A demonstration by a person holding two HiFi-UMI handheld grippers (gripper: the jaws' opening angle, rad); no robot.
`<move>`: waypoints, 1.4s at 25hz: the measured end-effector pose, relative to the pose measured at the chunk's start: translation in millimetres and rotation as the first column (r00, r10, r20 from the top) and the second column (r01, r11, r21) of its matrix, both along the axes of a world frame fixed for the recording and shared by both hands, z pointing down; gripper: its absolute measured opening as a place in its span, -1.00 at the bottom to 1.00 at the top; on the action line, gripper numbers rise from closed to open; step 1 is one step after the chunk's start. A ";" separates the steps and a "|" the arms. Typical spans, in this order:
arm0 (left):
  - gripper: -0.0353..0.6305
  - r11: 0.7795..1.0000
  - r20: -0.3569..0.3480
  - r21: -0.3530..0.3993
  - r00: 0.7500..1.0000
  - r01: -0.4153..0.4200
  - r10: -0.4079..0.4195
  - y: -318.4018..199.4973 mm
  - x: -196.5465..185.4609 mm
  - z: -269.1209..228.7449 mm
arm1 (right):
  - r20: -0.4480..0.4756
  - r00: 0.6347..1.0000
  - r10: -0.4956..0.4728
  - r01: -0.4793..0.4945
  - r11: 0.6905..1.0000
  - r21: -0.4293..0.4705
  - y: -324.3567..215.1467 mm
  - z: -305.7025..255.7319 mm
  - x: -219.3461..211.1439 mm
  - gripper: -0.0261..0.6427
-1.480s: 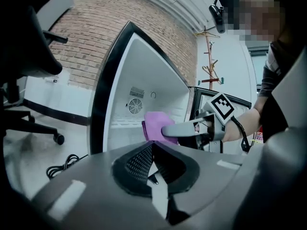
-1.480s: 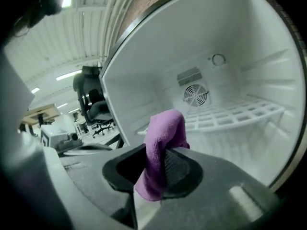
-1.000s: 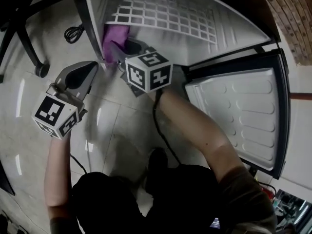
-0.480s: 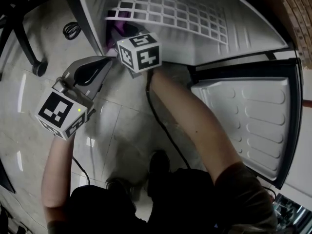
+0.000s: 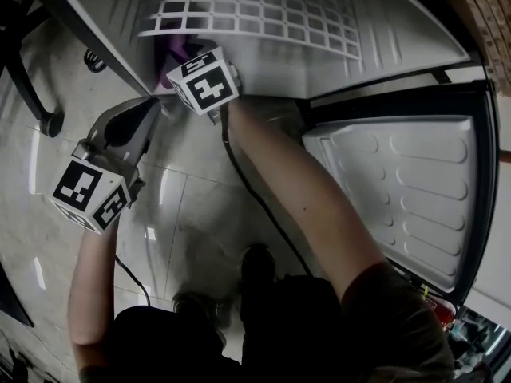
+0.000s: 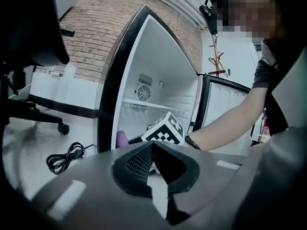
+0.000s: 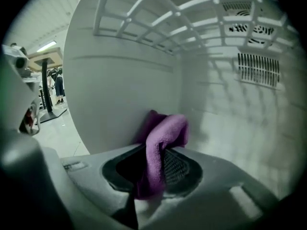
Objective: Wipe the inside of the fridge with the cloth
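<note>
Cloth (image 7: 165,131): purple, pinched in right gripper (image 7: 152,163), its bunched end poking out ahead of the jaws.
Place: low inside fridge (image 5: 399,50), under rack (image 5: 263,10), by the left wall near the far corner.
Bearing: wall lies just left of and ahead of the cloth, probably touching it.
Left gripper (image 6: 153,152): jaws pressed together, empty, outside fridge, farther away.

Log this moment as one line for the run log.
right gripper: shut on purple cloth, inside fridge below wire shelf | left gripper: shut, empty, outside fridge | fridge door: open
</note>
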State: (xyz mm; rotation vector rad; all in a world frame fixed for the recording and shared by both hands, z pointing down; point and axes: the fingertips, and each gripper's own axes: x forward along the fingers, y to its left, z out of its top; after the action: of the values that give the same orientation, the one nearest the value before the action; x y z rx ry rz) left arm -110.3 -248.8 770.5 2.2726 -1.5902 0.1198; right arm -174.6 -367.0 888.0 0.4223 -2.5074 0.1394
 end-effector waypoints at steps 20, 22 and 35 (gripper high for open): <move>-0.84 0.999 -0.061 0.000 0.998 -0.034 0.034 -15.3 33.1 19.0 | -0.211 0.858 0.468 -0.471 0.881 0.039 -88.4 9.1 180.4 -0.67; -0.84 0.999 -0.063 0.001 0.997 -0.037 0.037 -16.4 34.7 19.2 | -0.256 0.820 0.512 -0.522 0.852 0.033 -89.2 13.2 198.6 -0.67; -0.84 1.000 -0.074 0.026 0.997 -0.006 0.008 -13.0 28.4 28.3 | -0.296 0.611 0.734 -0.744 0.661 0.102 -104.6 0.8 267.9 -0.67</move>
State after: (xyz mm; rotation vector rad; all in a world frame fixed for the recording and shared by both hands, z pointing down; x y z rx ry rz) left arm -81.9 -261.8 798.7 2.2753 -1.5545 0.0167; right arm 93.3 -471.6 888.8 1.3542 -1.8596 0.3991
